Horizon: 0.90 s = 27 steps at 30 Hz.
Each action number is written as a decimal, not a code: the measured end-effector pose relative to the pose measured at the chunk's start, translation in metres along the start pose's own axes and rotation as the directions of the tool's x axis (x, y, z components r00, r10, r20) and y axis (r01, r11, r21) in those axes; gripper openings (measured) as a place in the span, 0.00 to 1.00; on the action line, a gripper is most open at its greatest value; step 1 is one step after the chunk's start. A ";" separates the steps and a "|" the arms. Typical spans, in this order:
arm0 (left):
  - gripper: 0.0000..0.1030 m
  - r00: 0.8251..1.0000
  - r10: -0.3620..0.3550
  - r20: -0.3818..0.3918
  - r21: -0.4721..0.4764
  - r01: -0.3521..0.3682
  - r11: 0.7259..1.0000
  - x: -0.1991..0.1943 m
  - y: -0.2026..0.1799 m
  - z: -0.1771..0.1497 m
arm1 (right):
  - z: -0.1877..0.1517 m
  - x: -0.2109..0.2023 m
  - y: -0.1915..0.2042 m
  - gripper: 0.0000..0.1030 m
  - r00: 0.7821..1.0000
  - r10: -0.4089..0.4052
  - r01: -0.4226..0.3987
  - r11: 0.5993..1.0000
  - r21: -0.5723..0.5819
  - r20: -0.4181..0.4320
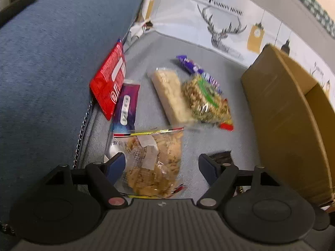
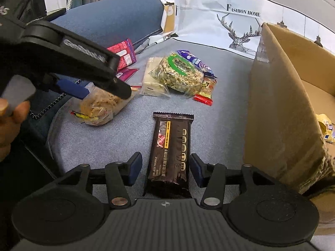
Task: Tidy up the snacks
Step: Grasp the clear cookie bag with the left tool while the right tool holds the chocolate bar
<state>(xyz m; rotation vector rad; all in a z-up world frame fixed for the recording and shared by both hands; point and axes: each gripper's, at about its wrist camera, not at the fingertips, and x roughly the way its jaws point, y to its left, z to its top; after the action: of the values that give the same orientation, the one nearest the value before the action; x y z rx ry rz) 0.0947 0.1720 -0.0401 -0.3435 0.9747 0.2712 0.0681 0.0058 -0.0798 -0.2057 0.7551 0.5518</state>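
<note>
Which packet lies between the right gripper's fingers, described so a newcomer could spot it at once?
Start at the open cardboard box on the grey-blue cushion. Just left of its near wall lies a long dark brown packet, lengthwise between the open fingers of the right gripper, untouched. It is the only dark wrapper, lying apart from the colourful and clear packets further back.

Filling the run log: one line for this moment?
left tongs: open over cookie bag | right tongs: open around dark bar | box: right
</note>
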 end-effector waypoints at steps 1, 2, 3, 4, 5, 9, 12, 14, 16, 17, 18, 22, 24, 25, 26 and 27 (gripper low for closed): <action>0.78 1.000 0.008 -0.012 0.006 -0.008 1.000 0.003 -0.001 0.000 | 0.000 0.001 0.000 0.52 1.000 0.000 0.000 1.000 -0.002 0.000; 0.78 1.000 0.013 -0.021 0.011 -0.013 1.000 0.005 -0.002 0.000 | 0.000 0.001 0.000 0.52 1.000 -0.001 0.001 1.000 -0.003 0.001; 0.78 0.999 0.018 -0.029 0.013 -0.018 1.000 0.006 -0.002 0.000 | 0.000 0.002 0.000 0.52 1.000 -0.003 0.003 1.000 -0.004 0.001; 0.78 0.999 0.020 -0.035 0.015 -0.020 1.000 0.008 -0.002 0.001 | 0.000 0.003 0.000 0.52 1.000 -0.004 0.004 1.000 -0.004 0.000; 0.78 0.999 0.021 -0.041 0.016 -0.021 1.000 0.009 -0.002 0.000 | 0.000 0.004 0.000 0.52 1.000 -0.006 0.006 1.000 -0.002 -0.001; 0.78 0.998 0.014 -0.062 0.010 -0.013 1.000 0.014 -0.003 0.001 | 0.000 0.006 -0.002 0.52 1.000 -0.013 0.013 1.000 0.006 -0.004; 0.77 0.997 0.007 -0.076 -0.001 -0.007 1.000 0.015 -0.001 0.001 | 0.000 0.007 -0.004 0.52 1.000 -0.017 0.017 1.000 0.010 -0.006; 0.75 0.996 0.008 -0.086 -0.007 -0.009 1.000 0.017 0.000 0.002 | -0.001 0.009 -0.004 0.52 1.000 -0.022 0.022 1.000 0.011 -0.010; 0.68 0.996 0.010 -0.092 -0.006 -0.011 1.000 0.017 0.000 0.001 | -0.002 0.010 -0.004 0.51 1.000 -0.028 0.028 1.000 0.002 -0.014; 0.66 0.996 0.013 -0.090 -0.002 -0.014 1.000 0.017 -0.001 0.001 | -0.003 0.011 -0.003 0.45 0.999 -0.032 0.032 0.999 -0.010 -0.018; 0.62 0.996 0.014 -0.089 0.001 -0.014 1.000 0.018 -0.002 0.000 | -0.004 0.012 -0.002 0.42 0.999 -0.034 0.033 0.999 -0.021 -0.021; 0.56 0.998 0.018 -0.067 0.013 -0.017 1.000 0.014 -0.005 -0.001 | -0.004 0.008 0.000 0.40 0.999 -0.036 0.036 0.998 -0.046 0.004; 0.55 0.999 -0.009 -0.042 0.008 0.009 1.000 0.009 -0.004 -0.002 | -0.002 0.002 0.000 0.40 0.998 -0.035 0.037 0.999 -0.040 0.043; 0.55 0.999 -0.036 -0.023 0.006 0.036 0.999 0.005 -0.003 -0.002 | 0.000 -0.003 0.000 0.40 0.997 -0.032 0.035 0.999 -0.037 0.067; 0.55 0.998 -0.065 -0.010 0.006 0.065 0.998 0.002 -0.002 -0.003 | 0.001 -0.006 -0.001 0.40 0.996 -0.029 0.032 0.999 -0.034 0.085; 0.55 0.996 -0.090 -0.007 0.008 0.090 0.996 0.000 -0.001 -0.003 | 0.003 -0.009 -0.002 0.40 0.995 -0.025 0.027 0.999 -0.027 0.099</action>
<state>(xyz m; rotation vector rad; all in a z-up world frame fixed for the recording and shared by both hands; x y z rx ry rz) 0.0926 0.1699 -0.0412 -0.3801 0.9637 0.1844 0.0652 0.0015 -0.0714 -0.2125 0.6479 0.5441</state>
